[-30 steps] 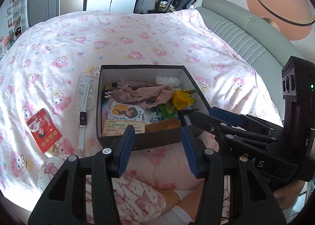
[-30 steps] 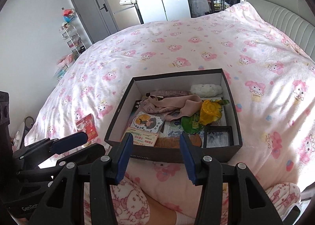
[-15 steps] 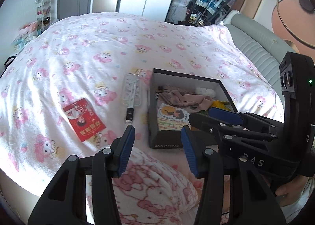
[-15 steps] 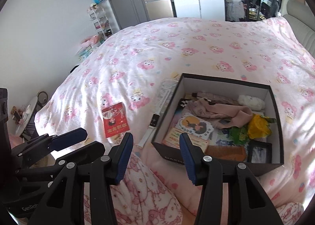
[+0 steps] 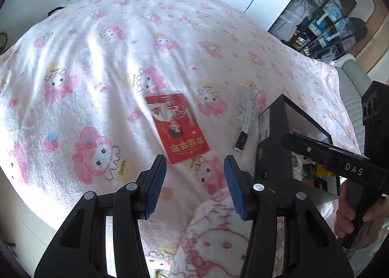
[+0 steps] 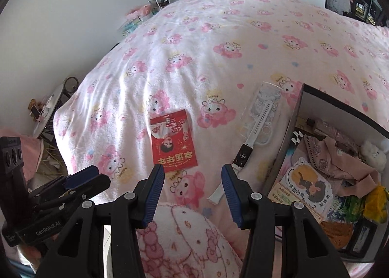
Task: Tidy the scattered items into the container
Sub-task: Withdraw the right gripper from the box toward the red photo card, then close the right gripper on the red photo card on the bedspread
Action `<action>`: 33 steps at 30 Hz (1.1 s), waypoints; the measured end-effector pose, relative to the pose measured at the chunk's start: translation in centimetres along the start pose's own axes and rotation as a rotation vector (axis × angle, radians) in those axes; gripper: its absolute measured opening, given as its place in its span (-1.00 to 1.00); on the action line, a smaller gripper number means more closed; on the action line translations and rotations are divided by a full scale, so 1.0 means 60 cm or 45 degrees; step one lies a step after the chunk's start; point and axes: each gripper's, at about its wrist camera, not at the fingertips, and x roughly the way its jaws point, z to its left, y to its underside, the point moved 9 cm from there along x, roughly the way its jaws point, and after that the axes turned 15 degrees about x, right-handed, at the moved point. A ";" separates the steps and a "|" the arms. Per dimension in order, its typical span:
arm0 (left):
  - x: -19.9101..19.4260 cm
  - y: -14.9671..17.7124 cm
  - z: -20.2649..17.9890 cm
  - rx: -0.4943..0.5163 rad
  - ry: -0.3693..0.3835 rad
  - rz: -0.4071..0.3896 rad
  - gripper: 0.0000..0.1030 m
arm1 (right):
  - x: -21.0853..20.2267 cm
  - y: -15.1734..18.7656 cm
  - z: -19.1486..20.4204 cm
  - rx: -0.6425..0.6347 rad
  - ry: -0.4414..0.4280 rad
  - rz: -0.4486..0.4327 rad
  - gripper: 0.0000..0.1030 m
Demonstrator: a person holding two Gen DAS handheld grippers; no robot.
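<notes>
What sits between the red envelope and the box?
The white smartwatch on its clear packaging, lying on the bedspread between the red envelope and the box; clearest in the right wrist view.

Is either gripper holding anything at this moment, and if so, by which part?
Nothing is held. The left gripper and right gripper are both open and empty above the bed; the red envelope and smartwatch lie untouched.

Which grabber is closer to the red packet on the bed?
Left, I think. The left gripper hangs just short of the red packet, almost lined up. The right gripper sits nearby too, toward the watch.
</notes>
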 end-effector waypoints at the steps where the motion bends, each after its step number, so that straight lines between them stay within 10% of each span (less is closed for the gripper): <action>1: 0.015 0.003 0.013 -0.025 0.000 0.017 -0.03 | 0.016 -0.001 -0.004 -0.005 0.017 0.024 -0.13; 14: 0.182 0.008 0.089 -0.174 0.049 0.167 -0.14 | 0.212 -0.014 -0.012 -0.014 0.042 0.327 -0.13; 33: 0.209 0.000 0.090 -0.166 0.092 0.188 -0.66 | 0.306 -0.011 0.033 -0.019 -0.129 0.580 -0.13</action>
